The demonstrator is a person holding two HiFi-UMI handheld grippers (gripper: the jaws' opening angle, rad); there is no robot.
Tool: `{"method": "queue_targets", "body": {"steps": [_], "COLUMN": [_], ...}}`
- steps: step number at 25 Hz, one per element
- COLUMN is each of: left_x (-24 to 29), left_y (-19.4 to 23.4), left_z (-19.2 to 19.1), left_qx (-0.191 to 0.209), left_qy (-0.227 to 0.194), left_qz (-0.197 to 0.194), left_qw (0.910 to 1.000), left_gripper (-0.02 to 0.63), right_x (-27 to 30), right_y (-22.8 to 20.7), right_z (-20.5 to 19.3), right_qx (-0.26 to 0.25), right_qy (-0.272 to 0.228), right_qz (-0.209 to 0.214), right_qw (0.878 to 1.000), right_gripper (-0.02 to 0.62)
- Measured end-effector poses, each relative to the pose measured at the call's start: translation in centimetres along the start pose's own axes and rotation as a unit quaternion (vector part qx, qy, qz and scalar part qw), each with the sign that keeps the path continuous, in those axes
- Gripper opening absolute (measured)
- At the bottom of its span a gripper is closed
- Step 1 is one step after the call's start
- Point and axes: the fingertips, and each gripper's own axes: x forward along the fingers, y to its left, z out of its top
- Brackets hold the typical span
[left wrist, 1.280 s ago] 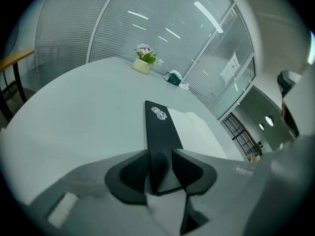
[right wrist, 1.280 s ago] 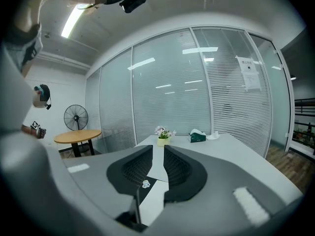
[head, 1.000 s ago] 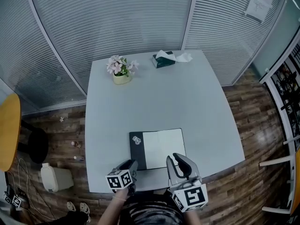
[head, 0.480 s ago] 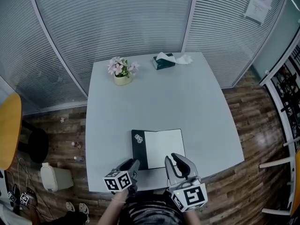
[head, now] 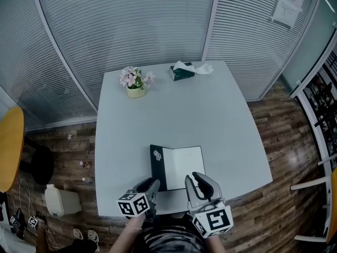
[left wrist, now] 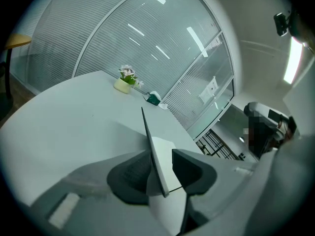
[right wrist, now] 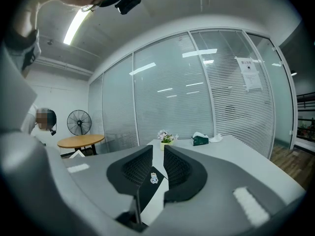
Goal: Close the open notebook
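Note:
The notebook (head: 181, 167) lies open near the front edge of the grey table (head: 174, 109), with a white page on the right. Its dark left cover (head: 157, 167), marked with a small sticker, is raised off the table. In the left gripper view the cover (left wrist: 151, 149) stands almost upright between the jaws. My left gripper (head: 149, 186) (left wrist: 160, 168) is shut on its near edge. My right gripper (head: 194, 179) (right wrist: 158, 168) hovers over the notebook's near right corner, jaws a little apart and holding nothing. The notebook (right wrist: 153, 181) shows through that gap.
A pot of pink flowers (head: 136, 81) and a green tissue box (head: 182, 70) stand at the table's far edge. On the wooden floor at the left are a white bin (head: 58, 200) and an orange round table (head: 8, 146). Glass walls with blinds close off the back.
The dark cover has tipped up further and looks narrower from above. The left gripper has shifted slightly right with it. The right gripper has barely moved.

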Motion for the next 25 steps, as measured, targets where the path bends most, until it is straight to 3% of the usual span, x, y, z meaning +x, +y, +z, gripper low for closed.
{"method": "queue_targets", "body": {"steps": [11,25], "left_x": [1.8,3.4], "left_y": [-2.8,-6.1], "left_z": [-0.4,-0.7], "left_qx": [0.022,0.041], "left_qy": [0.015,0.033], "left_qz": [-0.022,-0.068], "left_qw": [0.9994,0.9963], "left_gripper": [0.056,0.044], "right_x": [-0.6,-1.3], "right_y": [-1.7,-3.2], "right_z": [0.4,0.4], "right_qx": [0.002,0.007], "right_qy": [-0.002,-0.004], "right_qz": [-0.015,-0.028], "right_qw": [1.0,1.0], "right_gripper": [0.071,0.071]}}
